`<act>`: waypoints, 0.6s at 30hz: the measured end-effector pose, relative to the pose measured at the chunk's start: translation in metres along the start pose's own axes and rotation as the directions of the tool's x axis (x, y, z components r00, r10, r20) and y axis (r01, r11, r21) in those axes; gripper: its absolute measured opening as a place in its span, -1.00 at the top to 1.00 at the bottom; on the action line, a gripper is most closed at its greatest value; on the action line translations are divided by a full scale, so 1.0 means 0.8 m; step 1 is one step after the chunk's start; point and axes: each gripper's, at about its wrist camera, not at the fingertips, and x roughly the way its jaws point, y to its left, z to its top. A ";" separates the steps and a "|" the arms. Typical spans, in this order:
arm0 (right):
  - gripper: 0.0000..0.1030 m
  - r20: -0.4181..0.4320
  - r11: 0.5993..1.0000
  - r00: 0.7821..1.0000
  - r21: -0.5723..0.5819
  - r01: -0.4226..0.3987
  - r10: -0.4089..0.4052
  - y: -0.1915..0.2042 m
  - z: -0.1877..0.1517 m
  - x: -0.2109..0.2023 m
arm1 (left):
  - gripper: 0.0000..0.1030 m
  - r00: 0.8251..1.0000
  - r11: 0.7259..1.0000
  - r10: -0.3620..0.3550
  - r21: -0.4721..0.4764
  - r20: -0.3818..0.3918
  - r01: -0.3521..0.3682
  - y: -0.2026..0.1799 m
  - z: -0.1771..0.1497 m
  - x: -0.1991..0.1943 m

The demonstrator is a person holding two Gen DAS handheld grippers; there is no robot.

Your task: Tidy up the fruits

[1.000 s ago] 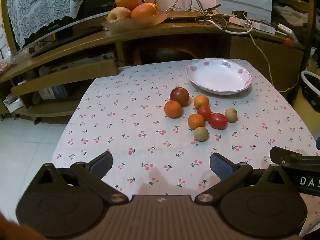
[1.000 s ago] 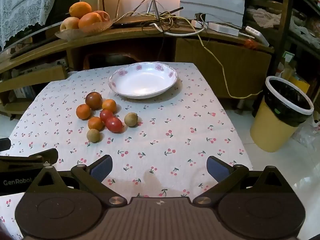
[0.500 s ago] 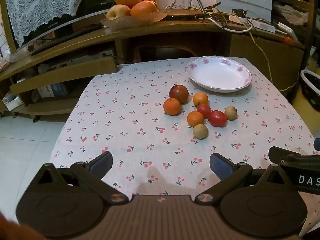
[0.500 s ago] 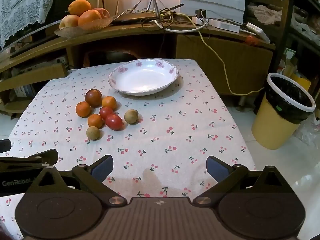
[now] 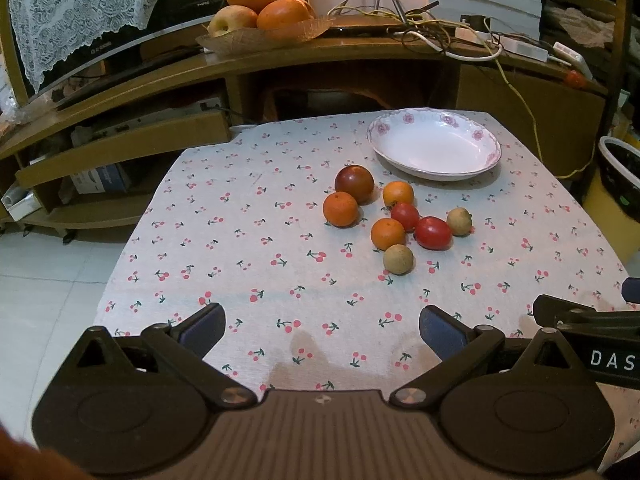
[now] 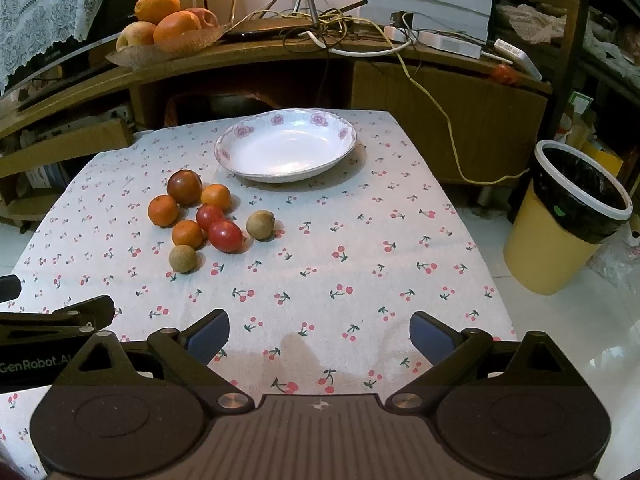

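Edging slightly closer to the fruits (image 5: 394, 220) clustered just short of the empty white plate (image 5: 434, 148), left gripper (image 5: 322, 326) and right gripper (image 6: 319, 334) both spread wide, empty, seemingly nothing yet picked

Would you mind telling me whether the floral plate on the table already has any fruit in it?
Empty. The floral plate shows only its bare white inside, and all eight fruits lie on the tablecloth beside it.
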 end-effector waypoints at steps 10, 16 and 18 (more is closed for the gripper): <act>-0.86 -0.012 1.000 1.000 -0.003 -0.001 0.001 0.001 -0.001 0.003 | -1.00 1.000 1.000 -0.008 0.003 -0.003 0.008 0.000 0.001 0.000; -0.86 -0.012 1.000 1.000 -0.003 -0.001 0.001 0.001 -0.002 0.005 | -1.00 1.000 1.000 -0.008 0.003 -0.002 0.008 0.000 0.001 0.000; -0.86 -0.012 1.000 1.000 -0.003 -0.001 0.001 0.001 -0.002 0.004 | -1.00 1.000 1.000 -0.008 0.004 -0.001 0.008 0.000 0.001 0.000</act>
